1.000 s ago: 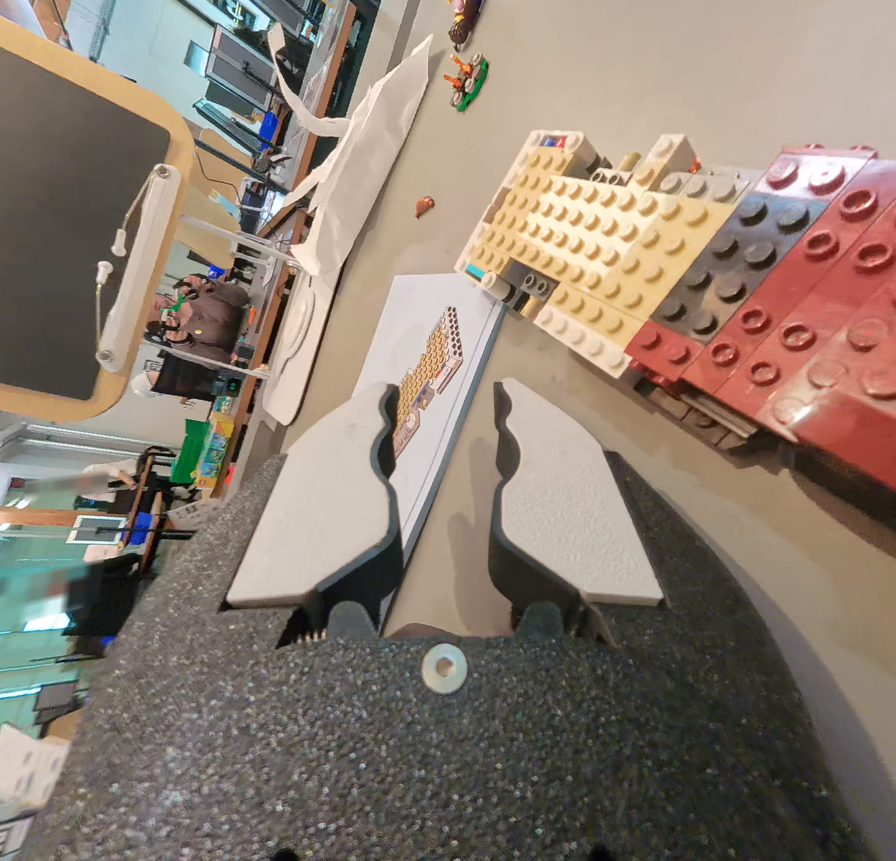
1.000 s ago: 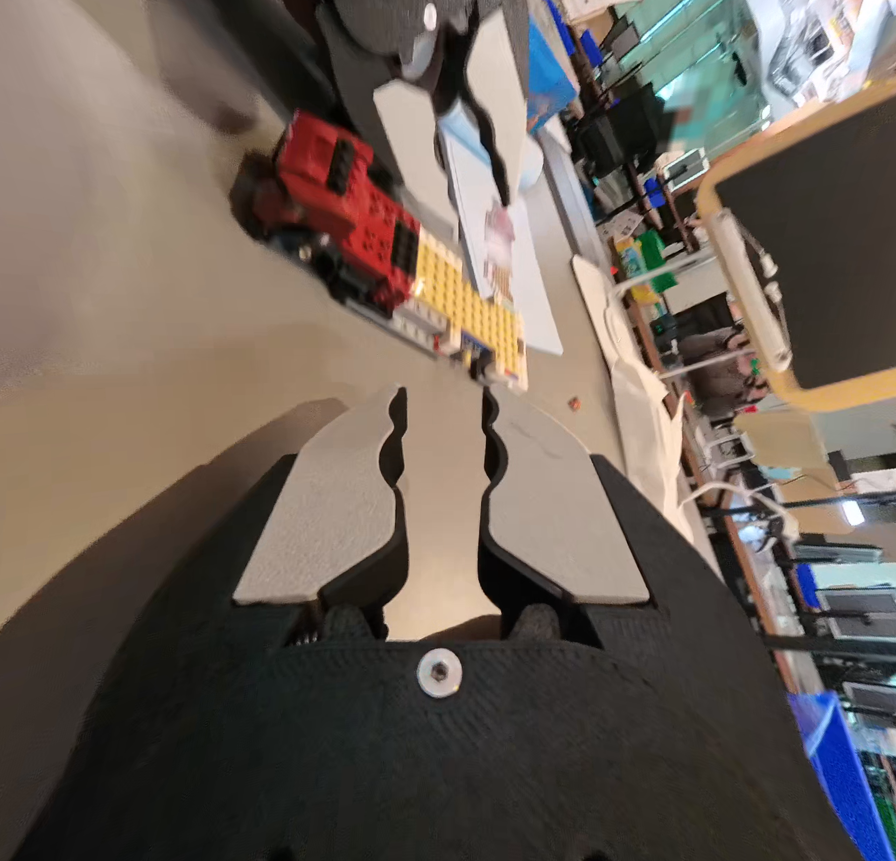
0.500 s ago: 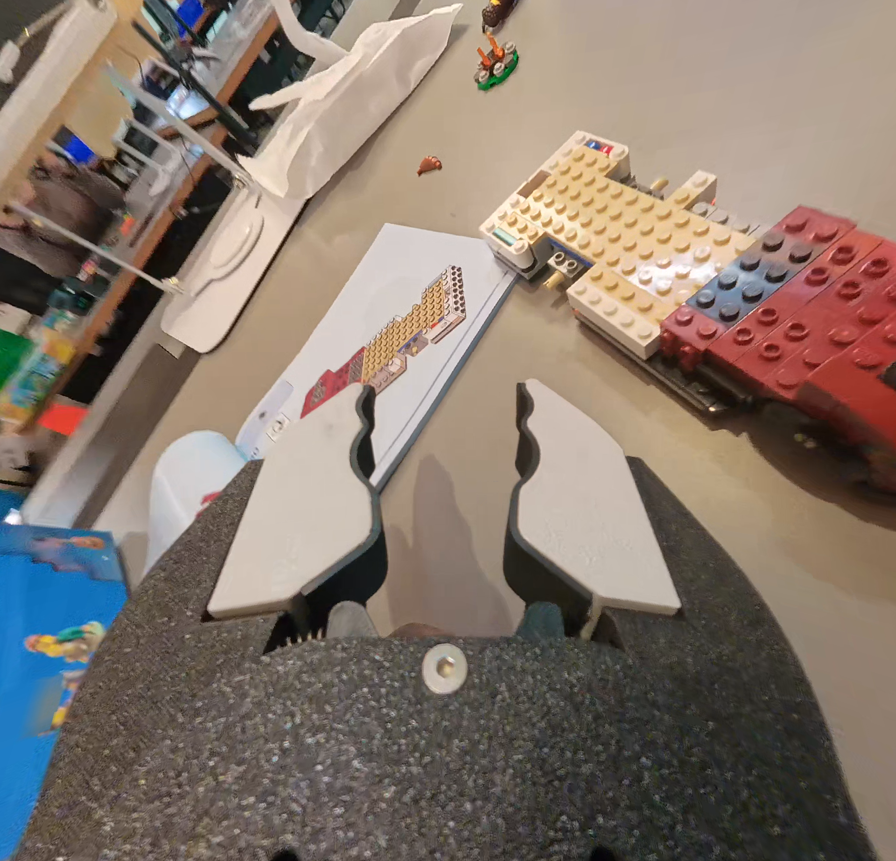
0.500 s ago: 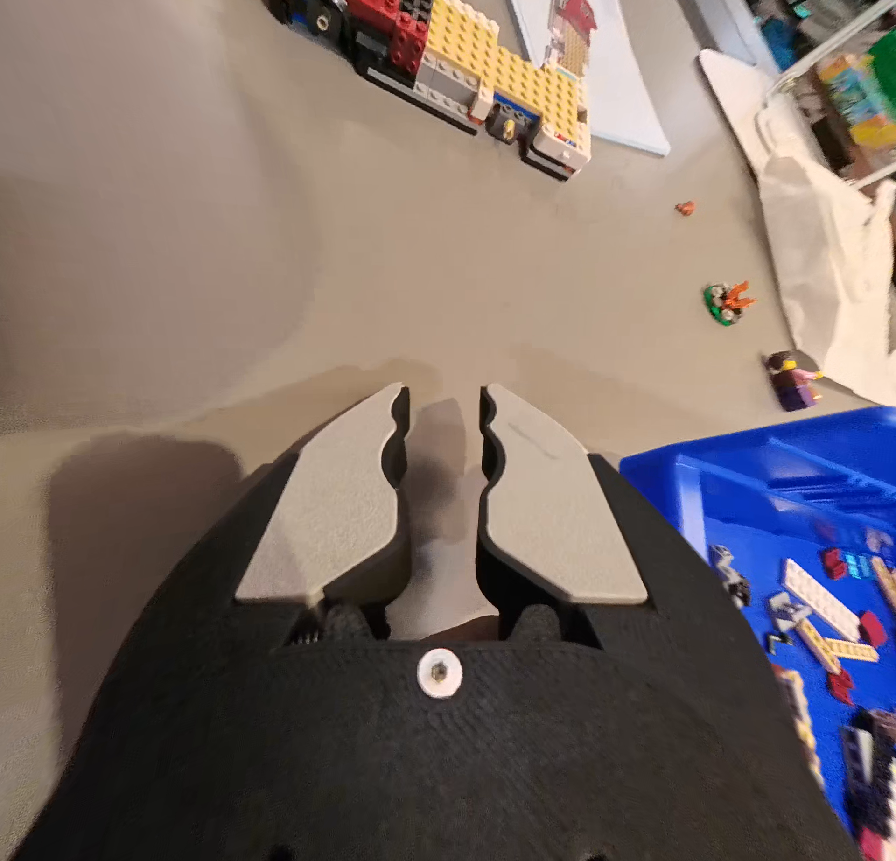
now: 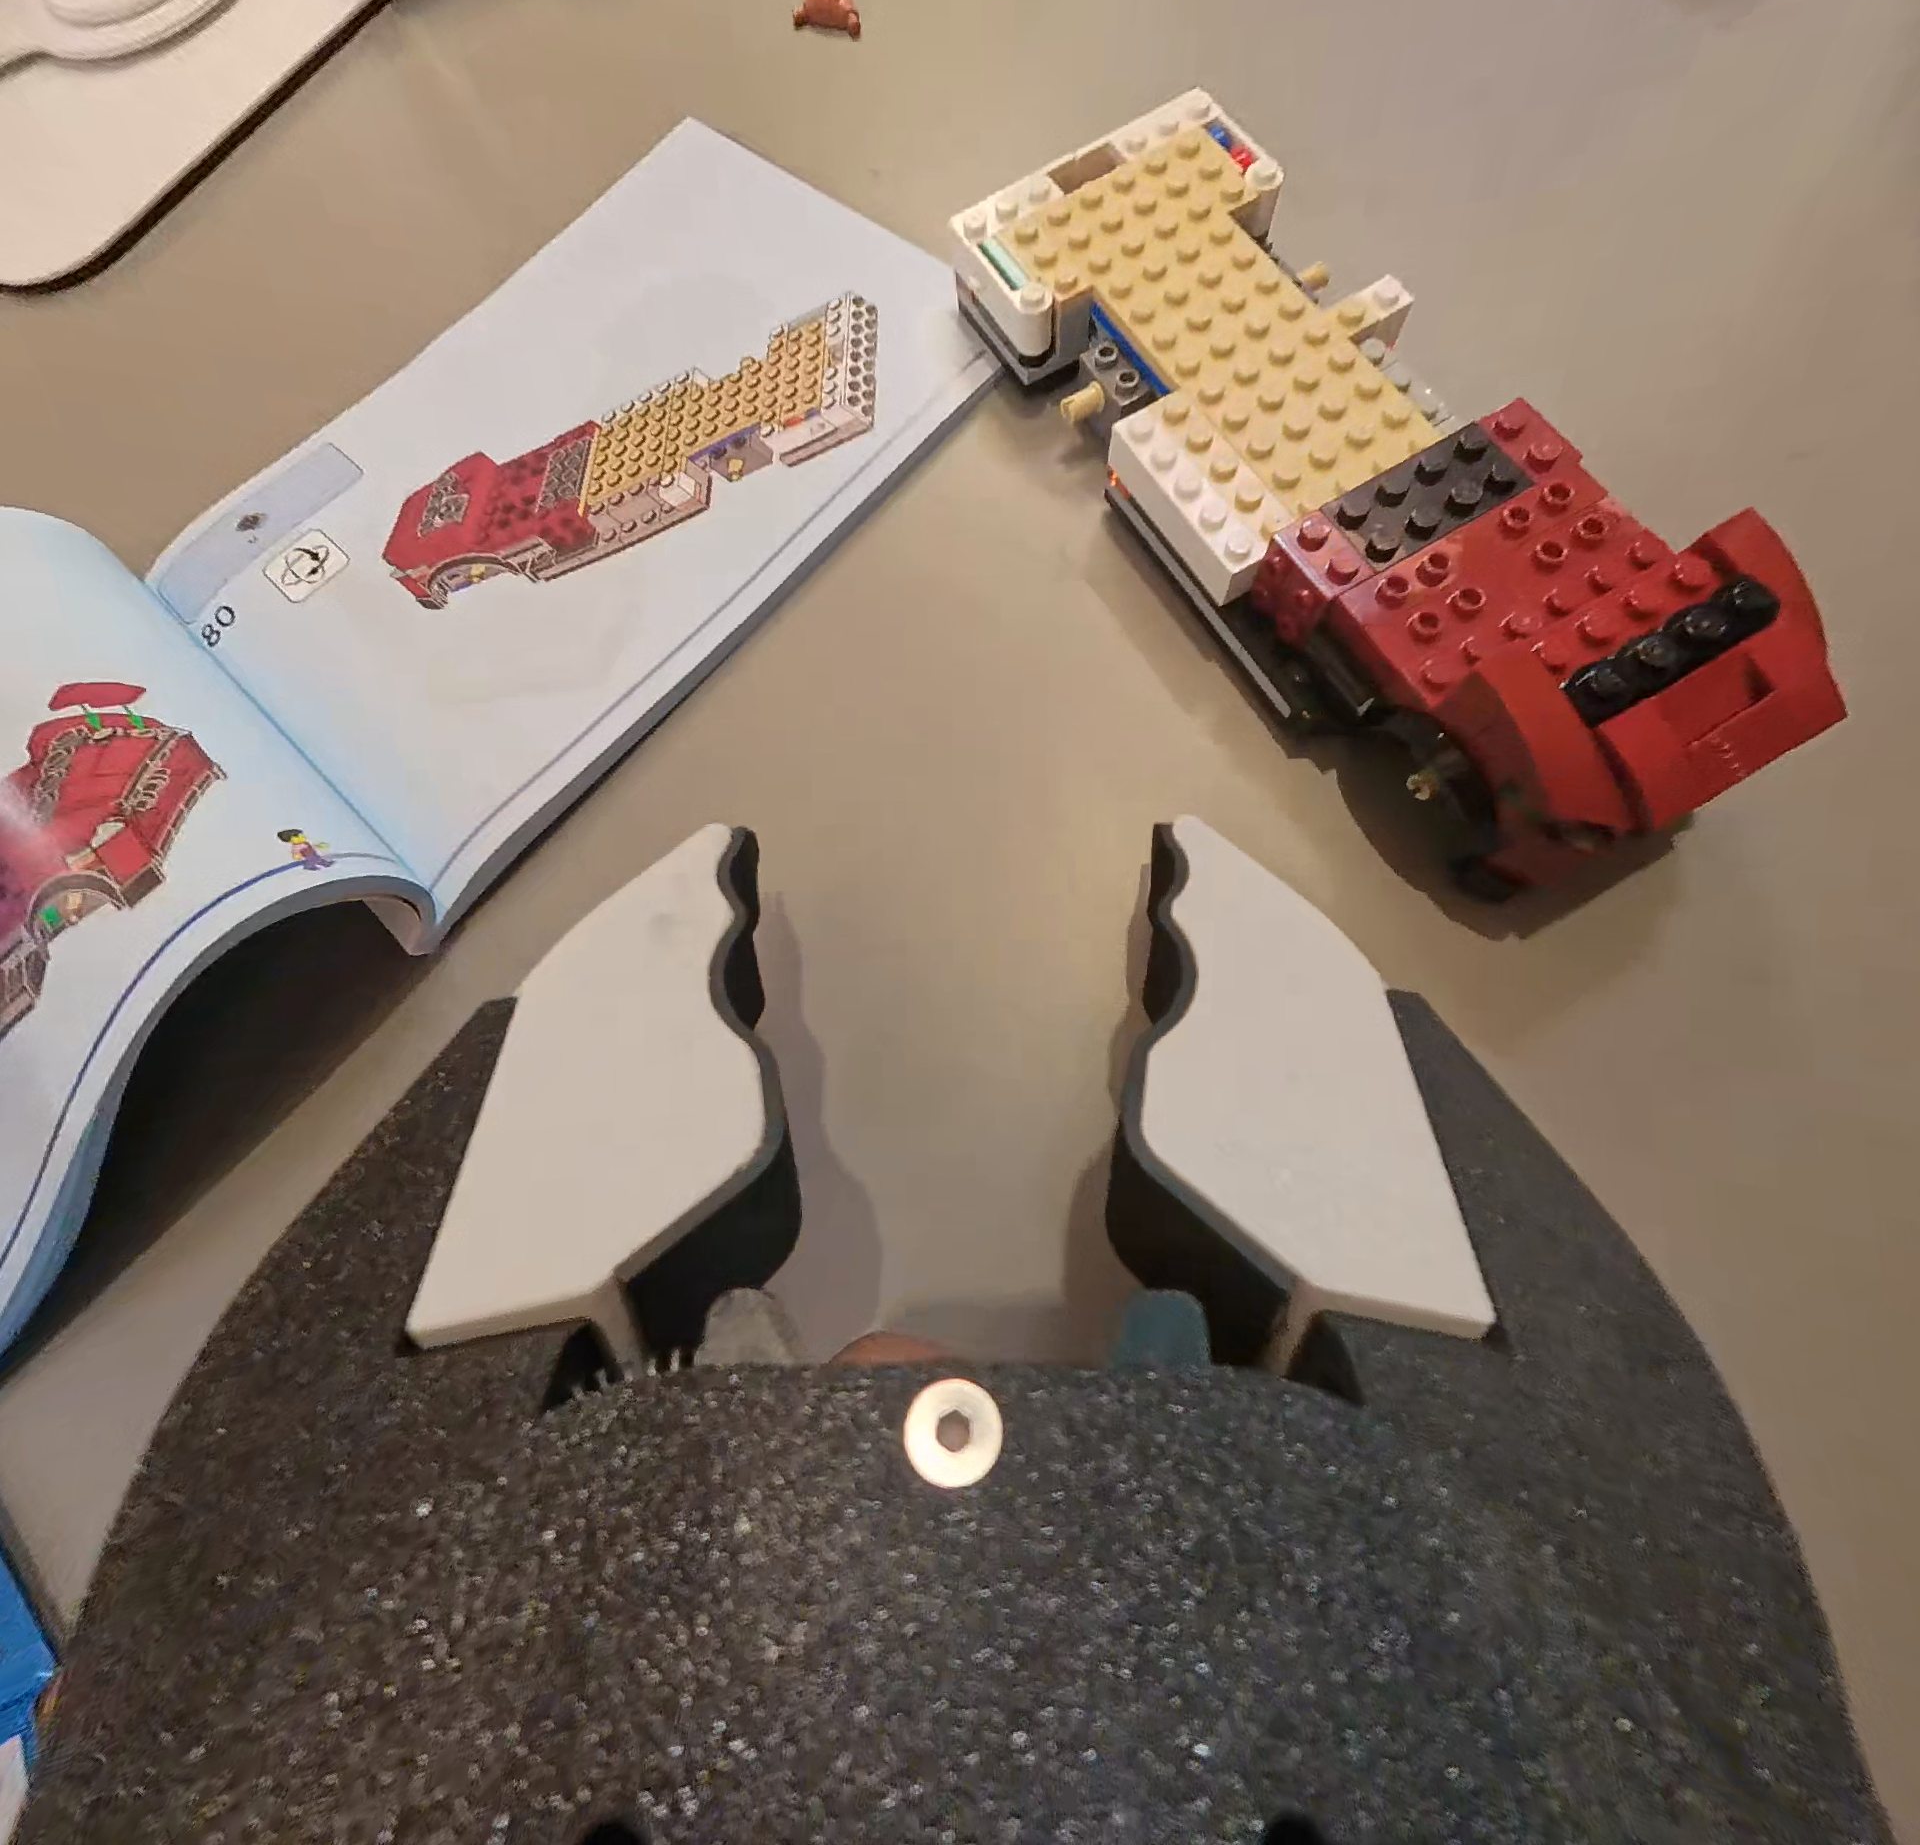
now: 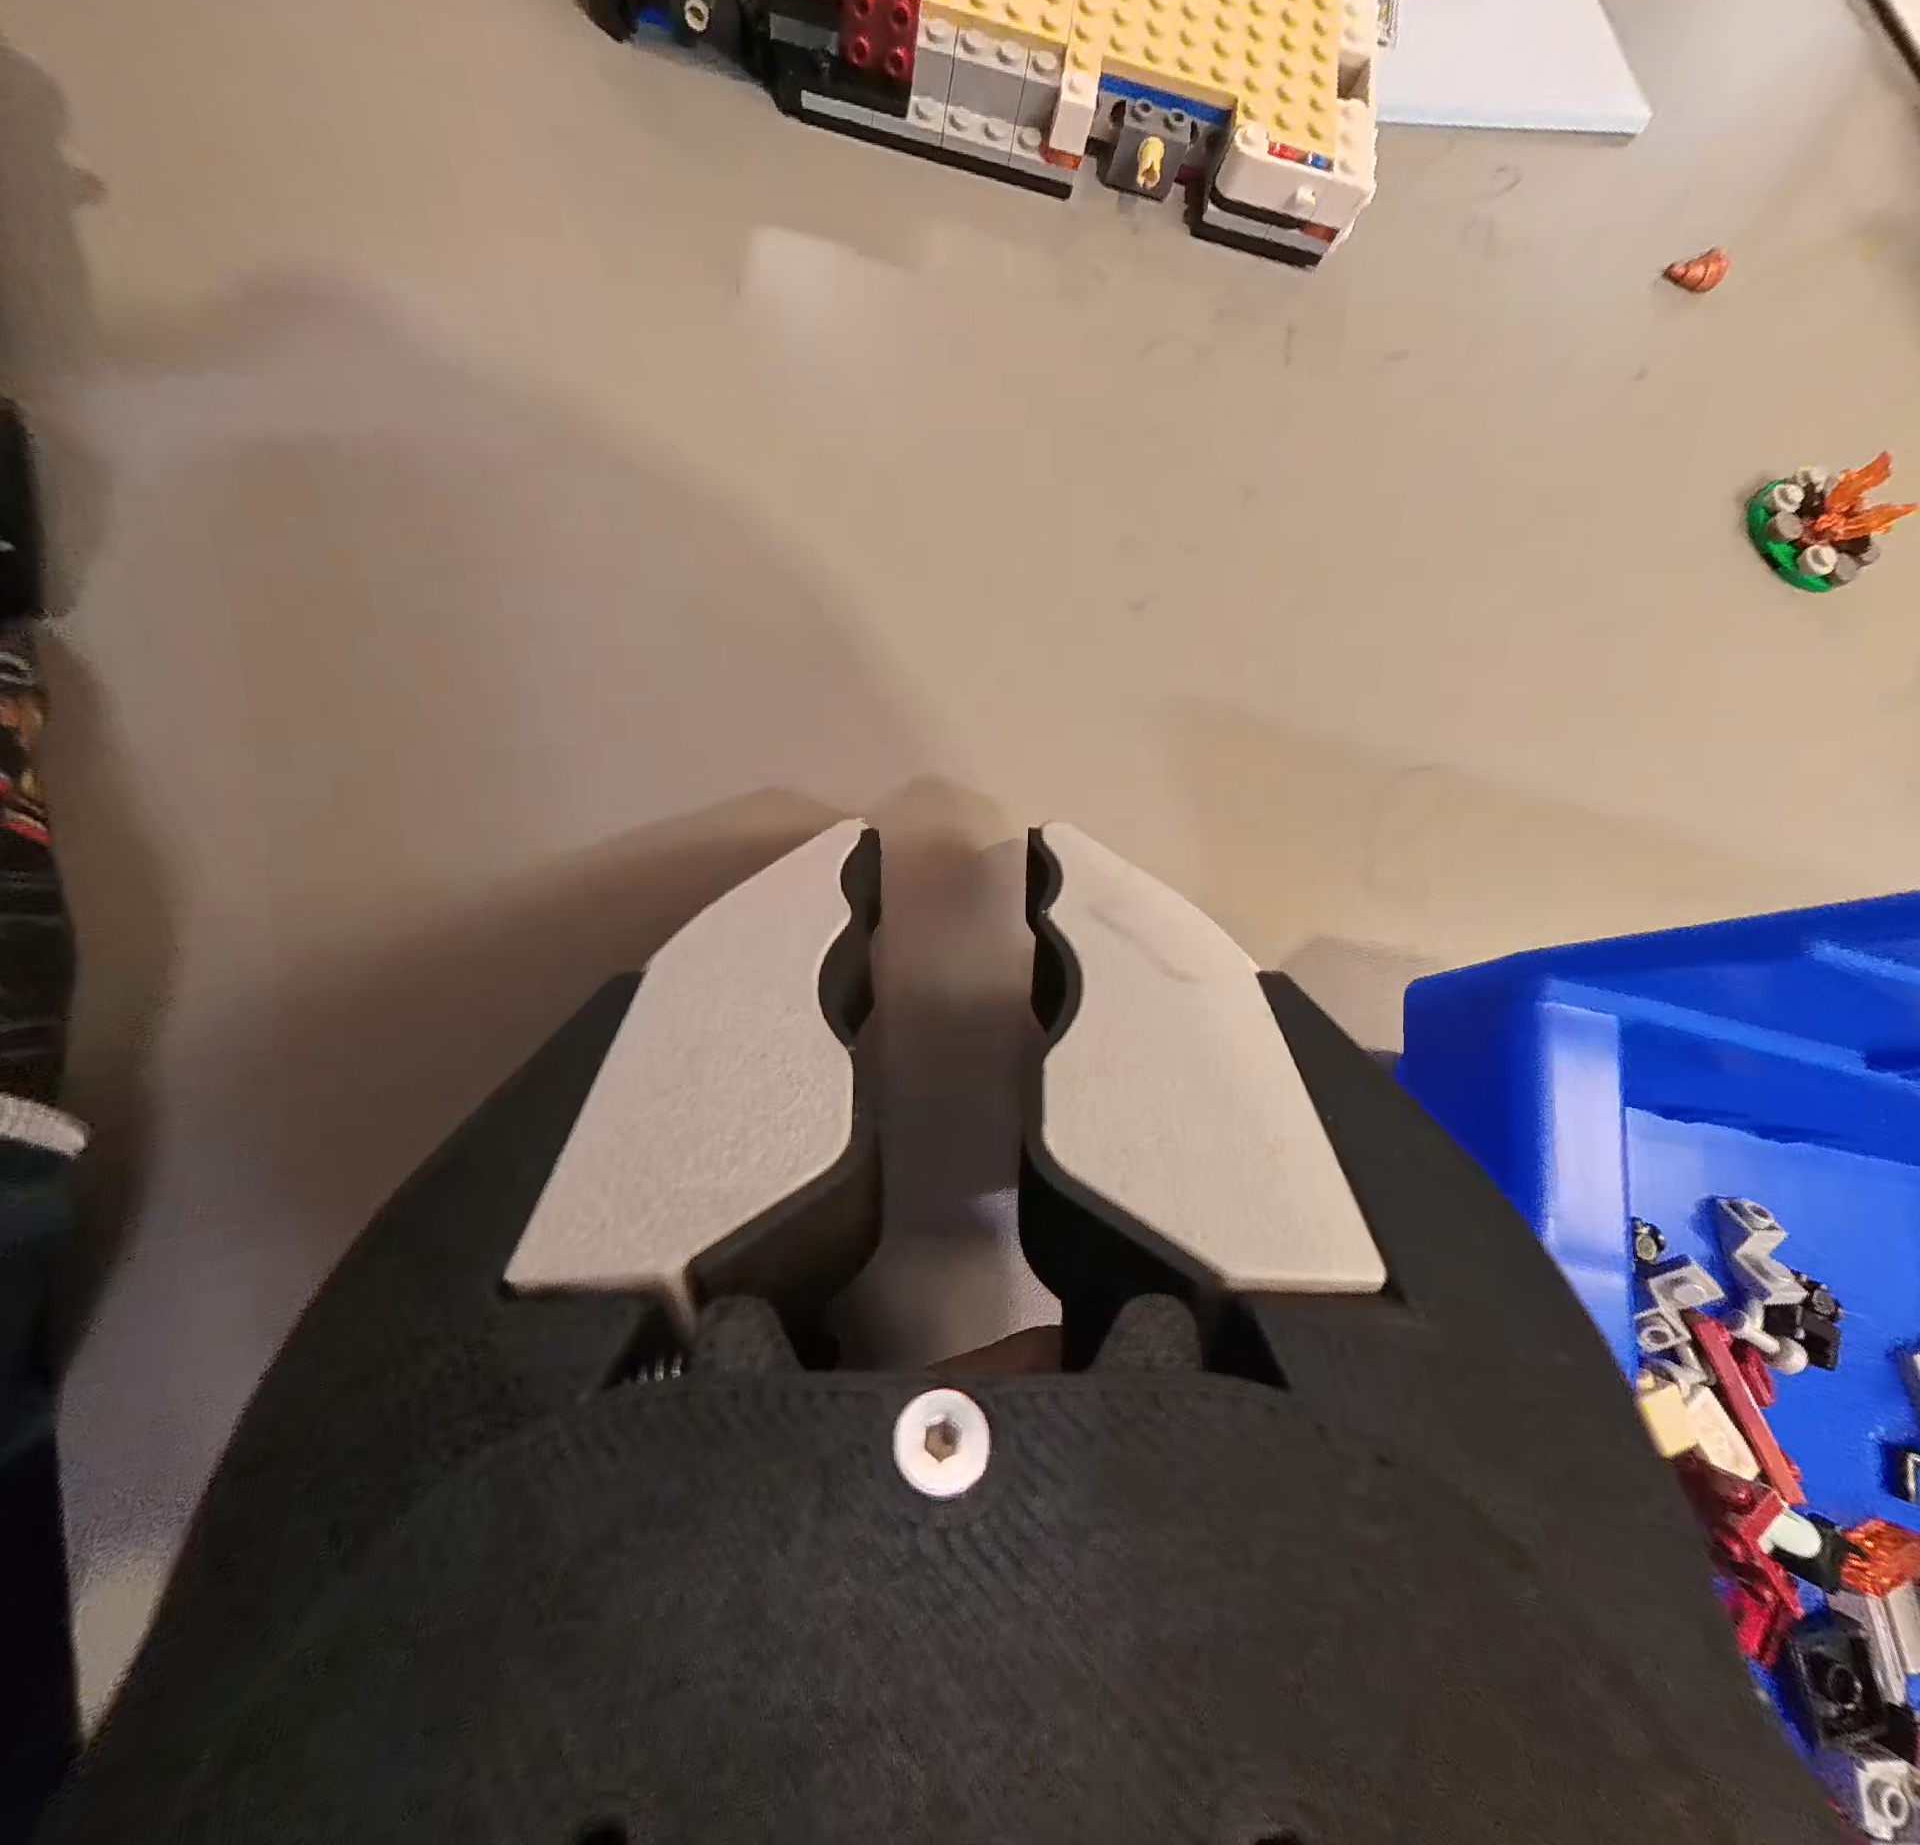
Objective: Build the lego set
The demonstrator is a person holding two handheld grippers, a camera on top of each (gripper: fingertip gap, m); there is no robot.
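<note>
Two grippers hang over a beige table top point(image 5: 935, 673), and neither has anything between its fingers. The left gripper point(image 5: 951, 839) has its grey fingers spread wide over bare table. The right gripper point(image 6: 954, 834) has its jaws apart by a narrow gap, with only shadowed table showing between the pads.

The landmark is a half-built toy truck of plastic bricks, with a dark red cab, a tan studded deck and white edging point(image 5: 1403, 465). It lies flat on the table, ahead of the left gripper and to its right, well apart from the fingertips. An open pale blue instruction booklet with printed pictures of the truck point(image 5: 582, 465) lies left of the truck, one page corner just beside the truck's white end. A small brown brick piece point(image 5: 828, 8) sits beyond the truck's white end.

In the right wrist view the same truck point(image 6: 1039, 50) lies far ahead of the right gripper. A small round green piece with orange flame parts point(image 6: 1823, 533) sits well to the right of the truck. A blue plastic bin holding loose bricks point(image 6: 1662, 1068) stands nearer than the truck, just beside the right gripper's right finger.
</note>
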